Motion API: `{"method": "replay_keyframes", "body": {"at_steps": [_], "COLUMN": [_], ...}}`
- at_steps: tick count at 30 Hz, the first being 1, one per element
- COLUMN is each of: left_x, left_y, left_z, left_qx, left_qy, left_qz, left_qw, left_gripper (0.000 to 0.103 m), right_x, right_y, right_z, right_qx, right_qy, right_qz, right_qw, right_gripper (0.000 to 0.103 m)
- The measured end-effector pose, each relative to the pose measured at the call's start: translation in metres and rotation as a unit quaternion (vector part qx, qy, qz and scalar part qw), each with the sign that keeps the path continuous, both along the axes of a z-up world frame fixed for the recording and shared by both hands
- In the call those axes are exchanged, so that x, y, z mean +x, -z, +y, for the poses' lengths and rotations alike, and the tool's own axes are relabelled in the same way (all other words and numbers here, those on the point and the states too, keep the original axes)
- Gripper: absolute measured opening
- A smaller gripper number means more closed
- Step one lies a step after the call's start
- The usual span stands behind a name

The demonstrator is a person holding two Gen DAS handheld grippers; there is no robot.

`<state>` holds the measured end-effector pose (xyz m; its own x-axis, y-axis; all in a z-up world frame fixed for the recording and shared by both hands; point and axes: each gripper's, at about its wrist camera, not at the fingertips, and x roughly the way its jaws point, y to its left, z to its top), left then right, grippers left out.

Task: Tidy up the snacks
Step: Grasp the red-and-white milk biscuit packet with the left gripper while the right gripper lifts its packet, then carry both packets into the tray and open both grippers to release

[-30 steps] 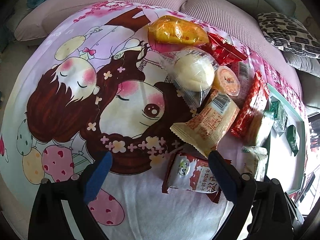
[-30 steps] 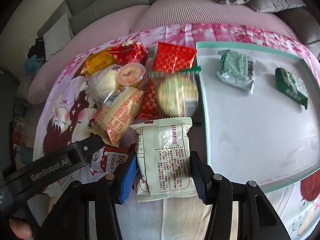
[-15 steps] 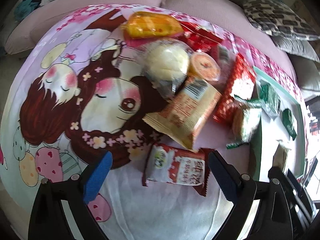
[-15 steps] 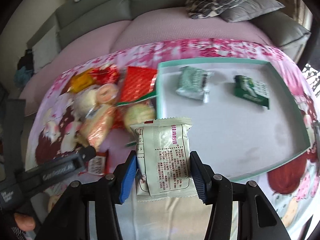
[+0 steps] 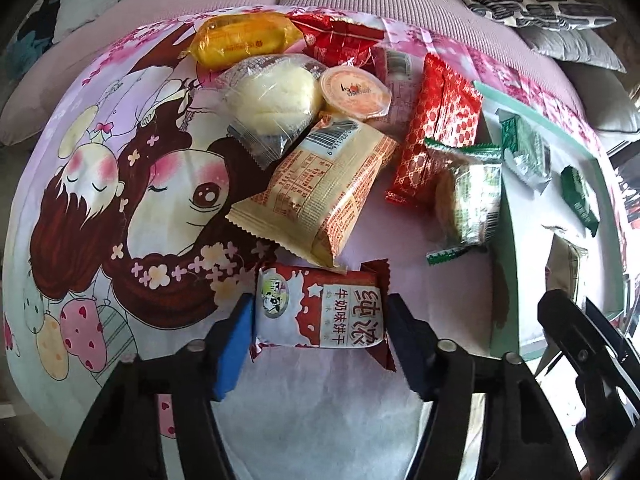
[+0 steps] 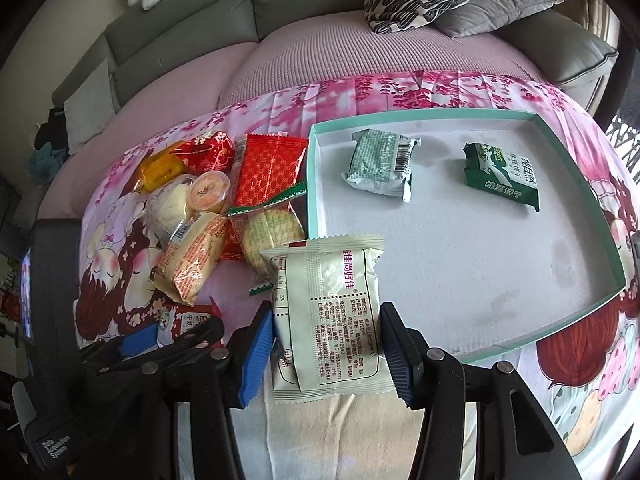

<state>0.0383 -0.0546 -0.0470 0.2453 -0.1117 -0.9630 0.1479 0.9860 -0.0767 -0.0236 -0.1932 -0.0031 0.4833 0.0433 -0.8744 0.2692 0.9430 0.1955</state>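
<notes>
The left gripper (image 5: 320, 322) points down at a red-and-white biscuit packet (image 5: 320, 312) lying on the cartoon-print cloth (image 5: 120, 160); its jaws are closing, both blue pads at the packet's crimped ends, though how firmly they press is hard to judge. Just beyond, a beige wafer pack (image 5: 316, 196) overlaps that packet's far edge and hides it. The right gripper (image 6: 326, 356) is clamped on a white snack pouch (image 6: 328, 316), held over the near-left corner of the teal-rimmed tray (image 6: 580, 308); the pouch covers that corner. Inside the tray lie a pale green packet (image 6: 380, 164) and a dark green packet (image 6: 502, 178), well apart. In the pile left of the tray, a clear cracker bag (image 6: 272, 232) is partly covered by the pouch, and a jelly cup (image 6: 208, 192) rests against a wrapped bun (image 6: 168, 204). The fisheye rim warps the edges
</notes>
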Motion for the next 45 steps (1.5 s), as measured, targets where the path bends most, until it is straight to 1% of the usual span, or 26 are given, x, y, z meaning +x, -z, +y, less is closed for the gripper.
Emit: {"method": "replay_keyframes", "body": {"at_steps": [3, 7, 9, 13, 16, 20, 25, 28, 30, 35, 39, 43, 45], "left_x": [-0.002, -0.009, -0.009, -0.016, -0.02, -0.024, -0.019, -0.014, -0.01, -0.004, 0.001, 0.007, 0.008], "left_y": [-0.002, -0.009, -0.015, -0.027, -0.036, -0.047, -0.061, -0.07, -0.07, -0.063, -0.058, -0.045, -0.038], "left_z": [0.001, 0.005, 0.011, 0.006, 0.001, -0.01, -0.033, -0.052, -0.072, -0.117, -0.145, -0.161, -0.163], "left_qx": [-0.008, -0.031, -0.039, -0.056, -0.07, -0.074, -0.079, -0.074, -0.068, -0.051, -0.042, -0.031, -0.031], "left_qy": [-0.003, -0.006, -0.003, 0.012, 0.027, 0.044, 0.073, 0.094, 0.111, 0.153, 0.177, 0.185, 0.186], "left_qz": [-0.002, -0.004, -0.007, -0.016, -0.025, -0.047, -0.07, -0.082, -0.086, -0.078, -0.076, -0.071, -0.064], "left_qw": [1.0, 0.9995, 0.9992, 0.9982, 0.9969, 0.9952, 0.9918, 0.9894, 0.9877, 0.9839, 0.9804, 0.9797, 0.98], "left_gripper": [0.062, 0.062, 0.062, 0.062, 0.062, 0.062, 0.062, 0.062, 0.062, 0.062, 0.062, 0.062, 0.062], "right_x": [0.0, 0.0, 0.0, -0.002, -0.004, -0.008, -0.014, -0.017, -0.018, -0.027, -0.031, -0.032, -0.034], "right_y": [0.0, 0.0, 0.0, 0.002, 0.003, 0.004, 0.004, 0.005, 0.007, 0.014, 0.017, 0.019, 0.021], "right_z": [-0.002, -0.006, -0.009, -0.022, -0.037, -0.061, -0.094, -0.117, -0.133, -0.165, -0.179, -0.185, -0.186], "right_qx": [0.002, 0.007, 0.01, 0.02, 0.027, 0.034, 0.019, -0.002, -0.01, -0.032, -0.034, -0.037, -0.037], "right_qy": [0.004, 0.012, 0.018, 0.036, 0.057, 0.092, 0.147, 0.187, 0.208, 0.256, 0.274, 0.282, 0.285], "right_qz": [0.0, -0.001, -0.002, 0.0, 0.002, 0.001, 0.001, 0.007, 0.012, 0.027, 0.021, 0.024, 0.026], "right_qw": [1.0, 1.0, 1.0, 0.999, 0.998, 0.995, 0.989, 0.982, 0.978, 0.966, 0.961, 0.958, 0.957], "right_gripper": [0.055, 0.055, 0.055, 0.055, 0.055, 0.055, 0.055, 0.055, 0.055, 0.055, 0.055, 0.055, 0.055]}}
